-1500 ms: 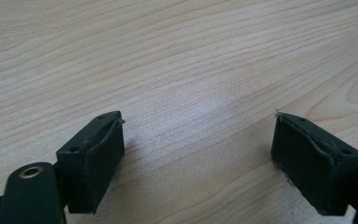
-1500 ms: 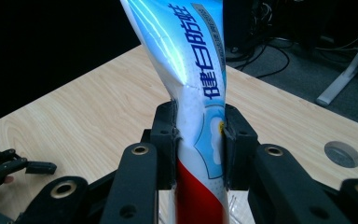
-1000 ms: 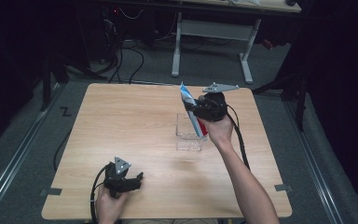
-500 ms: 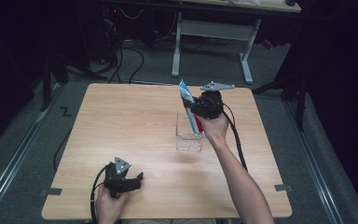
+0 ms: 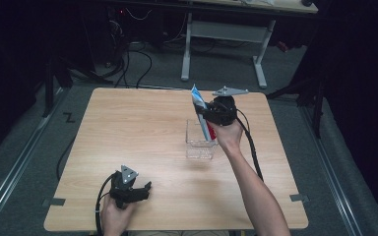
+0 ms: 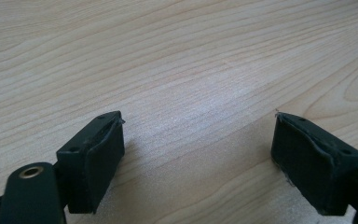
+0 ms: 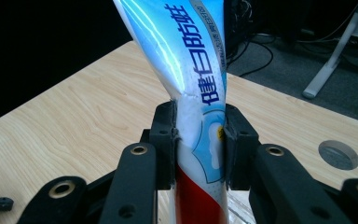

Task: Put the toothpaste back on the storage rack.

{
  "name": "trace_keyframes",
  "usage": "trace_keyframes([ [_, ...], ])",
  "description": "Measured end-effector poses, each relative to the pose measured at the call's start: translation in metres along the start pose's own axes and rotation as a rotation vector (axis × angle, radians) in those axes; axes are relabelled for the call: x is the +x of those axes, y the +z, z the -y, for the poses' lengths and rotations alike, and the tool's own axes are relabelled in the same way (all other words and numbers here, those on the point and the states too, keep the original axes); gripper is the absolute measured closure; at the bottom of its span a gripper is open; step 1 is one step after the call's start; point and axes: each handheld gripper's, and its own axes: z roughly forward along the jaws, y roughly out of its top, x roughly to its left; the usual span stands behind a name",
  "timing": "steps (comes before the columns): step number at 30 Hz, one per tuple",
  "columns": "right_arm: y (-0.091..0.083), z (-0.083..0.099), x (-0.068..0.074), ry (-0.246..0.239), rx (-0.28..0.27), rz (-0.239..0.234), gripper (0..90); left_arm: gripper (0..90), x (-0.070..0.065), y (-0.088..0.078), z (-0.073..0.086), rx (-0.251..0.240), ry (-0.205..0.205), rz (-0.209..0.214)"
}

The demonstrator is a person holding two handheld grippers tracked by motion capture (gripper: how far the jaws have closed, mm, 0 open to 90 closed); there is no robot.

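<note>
My right gripper (image 5: 207, 116) (image 7: 198, 140) is shut on a toothpaste tube (image 5: 200, 110) (image 7: 191, 79), white and blue with a red lower end. The tube stands nearly upright, its lower end reaching down into a clear plastic box (image 5: 200, 143) at the middle right of the wooden table (image 5: 128, 132). Both black pads (image 7: 167, 140) press the tube's sides, which are dented between them. My left gripper (image 5: 142, 189) (image 6: 198, 158) rests near the table's front edge at the left, open, with bare wood between its pads (image 6: 95, 156).
A round cable hole (image 7: 338, 154) is set into the tabletop near the right gripper. Beyond the table's far edge stand a white desk frame (image 5: 224, 34) and cables on a grey floor. Tape marks sit at the table's front corners (image 5: 298, 198).
The right gripper with the tube has shifted slightly; the tube's top now leans a little more to the left over the box. The left gripper has stayed put.
</note>
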Motion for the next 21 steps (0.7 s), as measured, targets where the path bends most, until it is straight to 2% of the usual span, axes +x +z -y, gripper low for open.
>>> trace_keyframes([
  [2,0.000,0.001,-0.001,-0.007,0.008,0.004,70.0,17.3,0.000,0.000,0.000,0.000,0.000,0.000],
  [17,0.000,0.015,-0.011,0.028,0.035,0.013,69.9,17.3,0.000,0.000,0.000,0.000,0.000,0.000],
  [21,0.001,0.016,-0.008,0.003,0.052,0.021,69.9,17.3,0.000,0.000,0.000,0.000,0.000,-0.001],
])
